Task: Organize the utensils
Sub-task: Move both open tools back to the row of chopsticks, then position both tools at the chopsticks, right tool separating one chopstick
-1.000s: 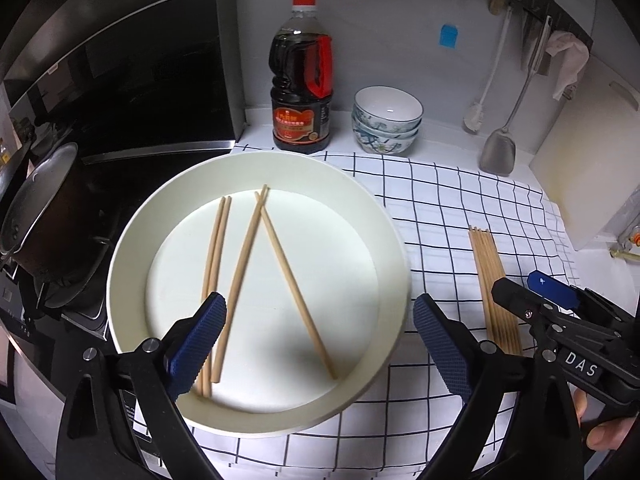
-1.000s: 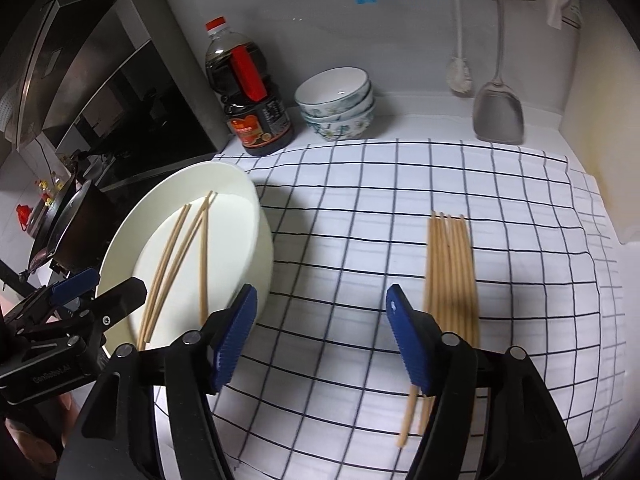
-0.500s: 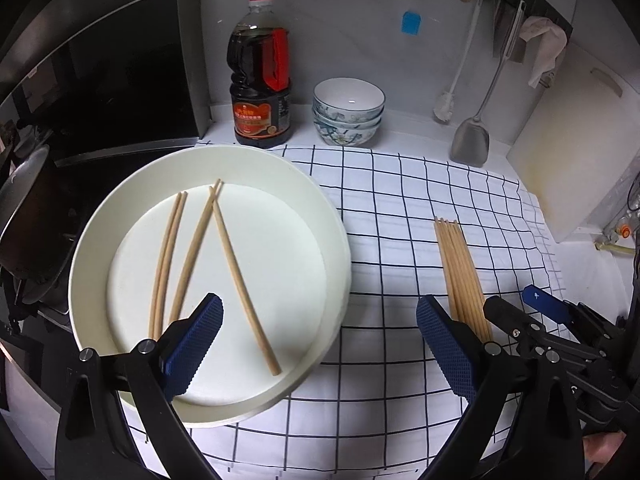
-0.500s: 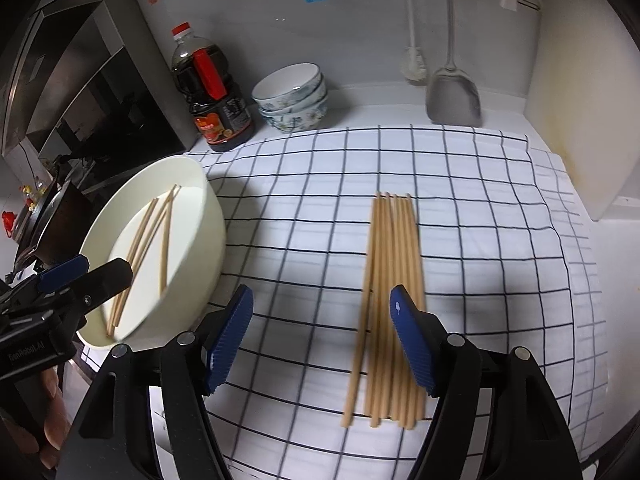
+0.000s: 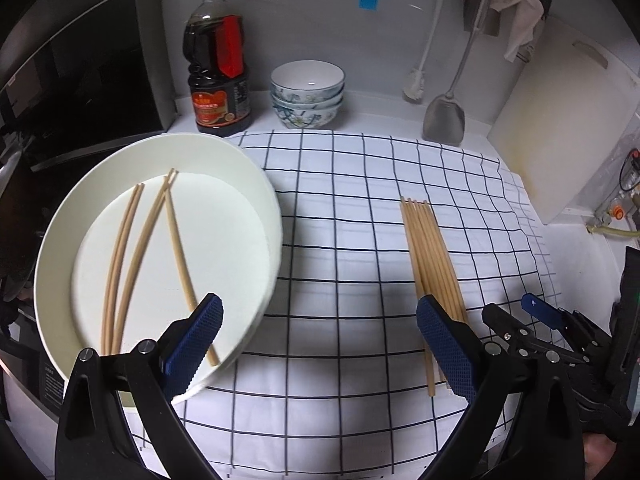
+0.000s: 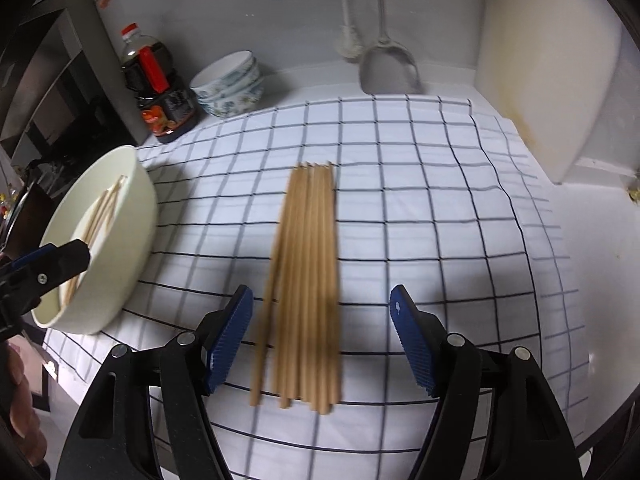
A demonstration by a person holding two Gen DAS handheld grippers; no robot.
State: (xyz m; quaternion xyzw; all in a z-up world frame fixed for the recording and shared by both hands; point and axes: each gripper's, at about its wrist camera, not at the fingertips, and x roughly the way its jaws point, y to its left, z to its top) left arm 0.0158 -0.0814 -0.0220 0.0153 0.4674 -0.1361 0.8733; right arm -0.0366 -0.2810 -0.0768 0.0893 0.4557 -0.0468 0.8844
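A row of several wooden chopsticks lies side by side on the checked cloth; the same row shows in the left wrist view. My right gripper hovers open over the near ends of that row, nothing held. Several more chopsticks lie loose in the wide white bowl at the left. My left gripper is open above the cloth between bowl and row, its left finger over the bowl's near rim. The right gripper shows at the lower right there.
At the back stand a soy sauce bottle, stacked patterned bowls, a hanging metal spatula and a brush. A white cutting board leans at the right. A dark stove borders the left. A hand shows lower left.
Both grippers have shifted right and lower. The bowl slid toward the left of both views, and the chopstick row now sits between the right gripper's fingers. Both stayed open.
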